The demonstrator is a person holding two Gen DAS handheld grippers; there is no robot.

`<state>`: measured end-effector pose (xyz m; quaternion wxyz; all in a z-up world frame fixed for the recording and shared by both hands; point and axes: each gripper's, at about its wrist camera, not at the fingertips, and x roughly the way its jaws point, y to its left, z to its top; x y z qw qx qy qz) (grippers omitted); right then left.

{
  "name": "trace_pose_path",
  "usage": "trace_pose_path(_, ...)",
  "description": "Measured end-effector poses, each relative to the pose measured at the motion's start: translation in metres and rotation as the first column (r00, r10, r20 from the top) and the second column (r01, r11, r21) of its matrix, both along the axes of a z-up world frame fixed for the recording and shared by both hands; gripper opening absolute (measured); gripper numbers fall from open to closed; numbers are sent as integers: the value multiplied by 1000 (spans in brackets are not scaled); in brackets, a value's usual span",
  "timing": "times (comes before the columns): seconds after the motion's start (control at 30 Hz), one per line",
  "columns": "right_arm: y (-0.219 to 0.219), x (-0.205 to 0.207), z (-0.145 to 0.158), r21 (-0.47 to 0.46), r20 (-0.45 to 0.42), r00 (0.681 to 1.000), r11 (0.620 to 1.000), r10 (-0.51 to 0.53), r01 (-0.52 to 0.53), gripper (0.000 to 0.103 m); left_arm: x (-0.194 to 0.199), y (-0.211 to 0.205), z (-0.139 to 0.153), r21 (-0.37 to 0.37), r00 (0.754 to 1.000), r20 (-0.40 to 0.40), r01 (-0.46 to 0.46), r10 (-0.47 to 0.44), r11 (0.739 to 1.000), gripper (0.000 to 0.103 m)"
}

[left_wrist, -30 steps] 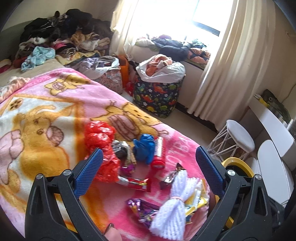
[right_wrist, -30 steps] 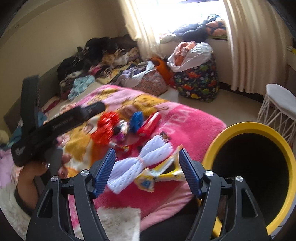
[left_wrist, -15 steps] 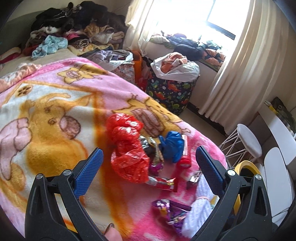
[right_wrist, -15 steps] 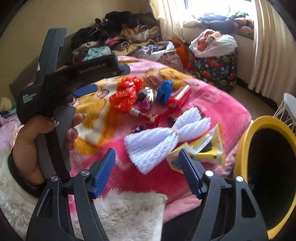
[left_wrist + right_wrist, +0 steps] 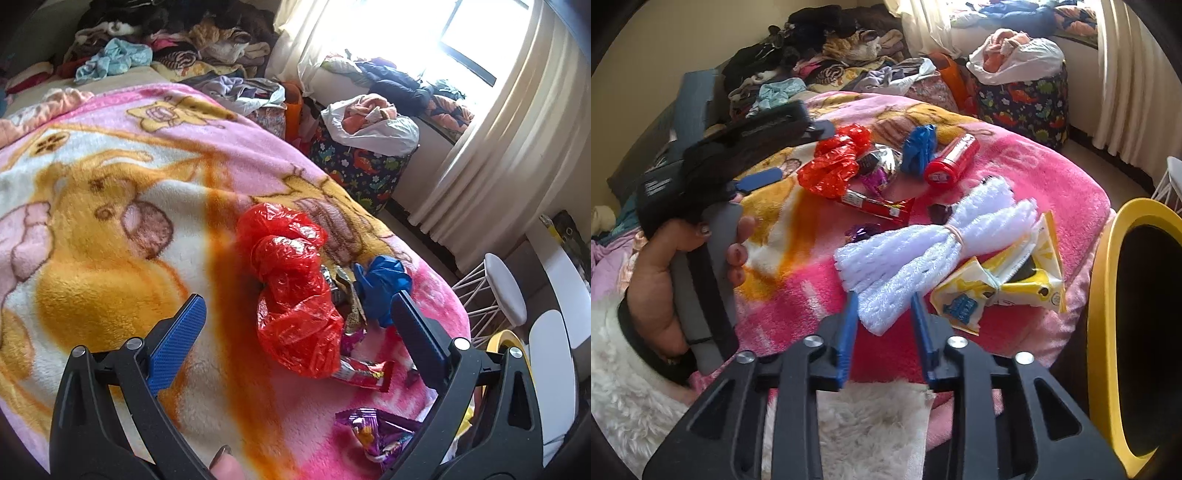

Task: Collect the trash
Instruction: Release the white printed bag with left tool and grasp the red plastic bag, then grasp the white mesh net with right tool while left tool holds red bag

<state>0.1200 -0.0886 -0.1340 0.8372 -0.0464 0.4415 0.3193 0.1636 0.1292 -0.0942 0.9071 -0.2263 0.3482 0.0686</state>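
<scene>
Jaws of right gripper just closed on white netting.

light: sun is pouring in through the window at 1 o'clock, glaring white | blanket is looking bright and a bit blurry | edges: bending round, corners going black | left gripper is looking smeared at 10 o'clock

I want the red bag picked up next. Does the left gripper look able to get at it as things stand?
Probably yes. The left gripper is open, and the red plastic bag lies on top of the blanket right between its fingers with nothing covering it. Wrappers crowd its right edge only.
</scene>
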Motion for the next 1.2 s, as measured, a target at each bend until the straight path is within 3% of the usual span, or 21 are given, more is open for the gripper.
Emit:
trace_pose_path(0.2,0,-3,11,14,51,999,1000,9,-9,18,9,7,-13,-35,998,-49,-27,25,999,79)
trace_pose_path(0.3,-3,-3,18,35,68,998,999,7,-9,18,11,10,-20,-53,996,-79,-36,32,998,63)
trace_pose_path(0.37,-5,-4,22,43,81,997,999,8,-12,17,13,12,-23,-62,995,-96,-29,23,998,42)
trace_pose_path(0.4,-5,-5,24,46,88,996,999,8,-12,17,12,11,-23,-66,995,-99,-25,18,998,37)
trace_pose_path(0.47,-6,-6,28,52,103,995,999,10,-16,17,10,10,-20,-69,995,-96,-7,0,998,14)
trace_pose_path(0.57,-6,-9,34,58,128,992,998,12,-20,17,5,7,-8,-53,999,-51,-1,-2,999,7)
trace_pose_path(0.83,-10,-14,47,73,175,984,997,22,-35,17,-15,5,46,-31,994,106,16,-13,999,5)
trace_pose_path(1.2,-22,-21,64,99,225,974,995,6,-29,17,-28,-17,87,8,978,195,69,-70,998,4)
